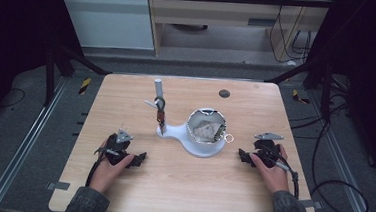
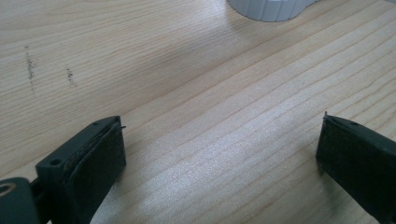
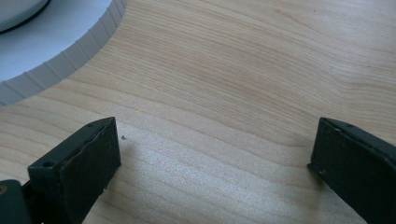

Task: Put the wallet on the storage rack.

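Left gripper (image 1: 141,158): near left of the tabletop (image 1: 184,196), held in a hand, jaws spread, nothing between them, resting low over bare wood. Right gripper (image 1: 242,155): near right, held in the other hand, jaws likewise spread and empty, pointing toward the white base (image 1: 184,135). Base: ribbed-edged, mid-tabletop, between and beyond both grippers, apart from each. White bowl-like container (image 1: 206,127): on the base's right part, holding pale crumpled material, kind unclear. Upright white post (image 1: 158,90): on the base's left part, dark item hanging on it. Open wood along near edge and far corners.
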A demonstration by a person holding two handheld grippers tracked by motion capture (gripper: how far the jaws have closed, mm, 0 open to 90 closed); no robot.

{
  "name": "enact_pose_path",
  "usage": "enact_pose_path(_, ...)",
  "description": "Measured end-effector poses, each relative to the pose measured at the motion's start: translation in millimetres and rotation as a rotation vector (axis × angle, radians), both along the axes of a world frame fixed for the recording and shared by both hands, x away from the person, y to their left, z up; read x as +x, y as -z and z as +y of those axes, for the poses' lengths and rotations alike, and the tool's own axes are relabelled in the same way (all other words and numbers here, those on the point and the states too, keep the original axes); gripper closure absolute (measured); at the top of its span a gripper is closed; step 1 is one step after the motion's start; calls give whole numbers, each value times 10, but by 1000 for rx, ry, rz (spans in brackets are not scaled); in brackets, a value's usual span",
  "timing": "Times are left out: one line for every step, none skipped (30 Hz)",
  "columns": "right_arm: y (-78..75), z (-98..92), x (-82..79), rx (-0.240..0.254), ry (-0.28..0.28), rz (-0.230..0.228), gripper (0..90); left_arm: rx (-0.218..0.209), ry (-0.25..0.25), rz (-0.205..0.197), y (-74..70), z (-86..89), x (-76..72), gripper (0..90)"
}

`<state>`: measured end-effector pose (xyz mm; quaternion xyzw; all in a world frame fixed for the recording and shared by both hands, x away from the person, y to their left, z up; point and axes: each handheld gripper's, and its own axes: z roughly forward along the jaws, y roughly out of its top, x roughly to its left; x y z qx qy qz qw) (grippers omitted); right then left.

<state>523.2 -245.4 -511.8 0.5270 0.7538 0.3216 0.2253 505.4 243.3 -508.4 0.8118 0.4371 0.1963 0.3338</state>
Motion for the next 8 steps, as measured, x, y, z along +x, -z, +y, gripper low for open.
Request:
enact_pose_path(3,-4,-5,-4,4,-5,13,-1,-1,0,1,-1,1,7)
enact_pose_path(1,1,-17,2,14,-3,13,-2,0,1,1,-1,1,6)
enact_pose_path(1,5,-23,2,22,-3,13,-1,1,2,1,-1,2,5)
enact_pose_path(2,9,-29,2,30,-4,13,-2,-1,2,2,-4,2,3)
enact_pose_path(3,8,-34,-1,32,-5,13,-3,-2,2,2,-5,2,3)
enact_pose_path(3,9,-36,-1,35,-5,12,-4,-1,1,3,-5,3,2)
enact_pose_path(2,11,-41,2,39,-4,12,-2,-1,2,3,-5,5,0)
enact_pose_path(2,11,-48,-1,43,-4,12,-3,-2,2,3,-8,7,0)
